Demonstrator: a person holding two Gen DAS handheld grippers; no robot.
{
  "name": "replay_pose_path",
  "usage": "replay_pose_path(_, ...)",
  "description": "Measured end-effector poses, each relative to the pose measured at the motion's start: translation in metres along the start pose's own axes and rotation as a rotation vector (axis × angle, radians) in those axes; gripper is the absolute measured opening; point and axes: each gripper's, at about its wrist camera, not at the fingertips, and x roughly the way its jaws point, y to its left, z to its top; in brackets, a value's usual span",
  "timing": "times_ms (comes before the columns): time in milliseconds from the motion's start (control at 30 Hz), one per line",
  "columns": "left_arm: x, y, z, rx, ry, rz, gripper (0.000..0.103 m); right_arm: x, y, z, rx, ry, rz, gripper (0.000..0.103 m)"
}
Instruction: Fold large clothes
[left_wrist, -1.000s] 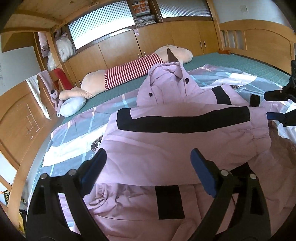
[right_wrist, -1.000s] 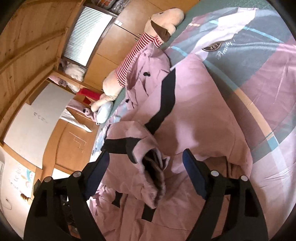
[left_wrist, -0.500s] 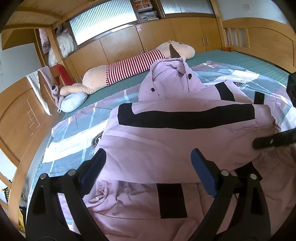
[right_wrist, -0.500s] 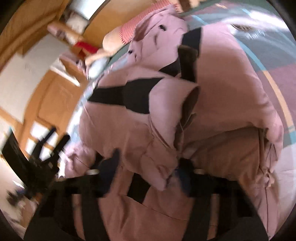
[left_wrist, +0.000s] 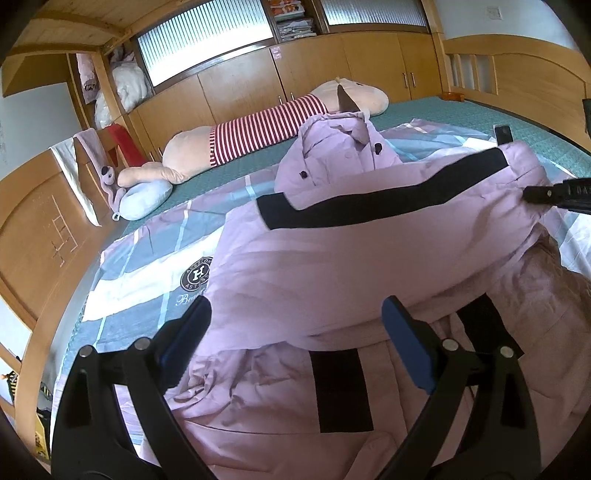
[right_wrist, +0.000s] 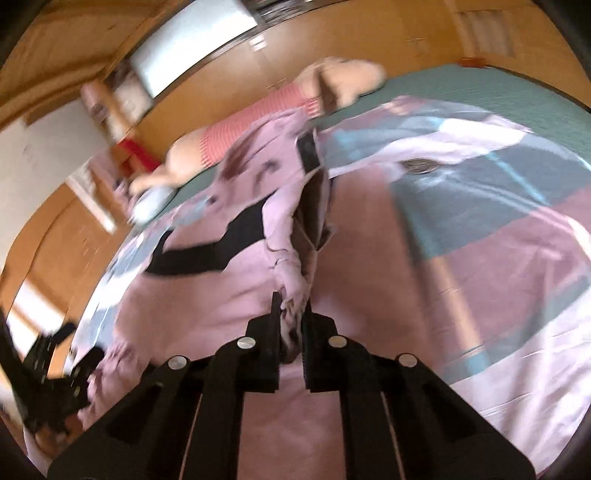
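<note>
We are pinching the sleeve cuff (right_wrist: 291, 295) in our right gripper (right_wrist: 290, 317), the sleeve running leftward across the jacket (left_wrist: 332, 266) toward our spread, empty left gripper (left_wrist: 295, 332).

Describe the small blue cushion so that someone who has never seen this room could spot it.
Start at the long striped plush toy lying along the far edge of the bed. At its foot end rests a pale blue neck pillow: the only plain blue, ring-shaped cushion there.
</note>
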Motion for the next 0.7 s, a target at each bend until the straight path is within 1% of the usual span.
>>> replay_pose_path(67,0.001,0.0,0.0,-0.004,0.003,-0.002,0.095,0.01,-0.004,-0.004,0.014,0.032,-0.03,0.009)
replay_pose_path(133,0.001,0.0,0.0,-0.005,0.007,-0.003,0.096,0.02,0.002,-0.008,-0.016,0.065,-0.086,0.014)
replay_pose_path(167,0.002,0.0,-0.001,-0.004,0.01,-0.002,0.096,0.021,0.002,-0.009,-0.02,0.068,-0.102,0.019)
replay_pose_path(200,0.003,-0.001,-0.001,-0.003,0.013,0.0,0.096,0.02,0.002,-0.008,-0.016,0.059,-0.131,0.034)
replay_pose_path(233,0.004,-0.001,-0.002,-0.003,0.015,0.002,0.097,0.015,0.0,-0.006,-0.006,0.032,-0.17,0.053)
replay_pose_path(267,0.005,0.0,-0.002,-0.005,0.018,0.003,0.097,0.009,-0.003,-0.005,0.0,0.005,-0.183,0.06)
replay_pose_path(300,0.007,0.001,-0.002,-0.009,0.026,0.003,0.097,0.004,-0.004,-0.003,0.005,-0.026,-0.194,0.062)
replay_pose_path(367,0.012,0.003,-0.003,-0.023,0.043,-0.002,0.097,-0.001,-0.006,0.0,-0.001,-0.048,-0.192,0.062)
replay_pose_path(433,0.023,0.008,-0.005,-0.064,0.089,-0.019,0.097,0.001,-0.003,-0.001,-0.029,-0.045,-0.163,0.06)
replay_pose_path(467,0.032,0.013,-0.008,-0.105,0.133,-0.045,0.097,0.003,0.001,-0.003,-0.048,-0.039,-0.155,0.057)
replay_pose_path(500,0.037,0.016,-0.01,-0.132,0.161,-0.066,0.097,0.008,0.005,-0.005,-0.081,-0.025,-0.154,0.049)
replay_pose_path(533,0.044,0.02,-0.013,-0.168,0.192,-0.098,0.097,0.014,0.007,-0.007,-0.108,-0.008,-0.166,0.044)
replay_pose_path(567,0.049,0.023,-0.015,-0.194,0.214,-0.12,0.097,0.02,0.007,-0.007,-0.118,0.0,-0.18,0.043)
replay_pose_path(633,0.056,0.025,-0.018,-0.216,0.237,-0.127,0.097,0.032,0.005,-0.011,-0.138,0.039,-0.246,0.041)
replay_pose_path(700,0.058,0.026,-0.021,-0.225,0.25,-0.121,0.097,0.044,0.0,-0.014,-0.133,0.092,-0.277,0.041)
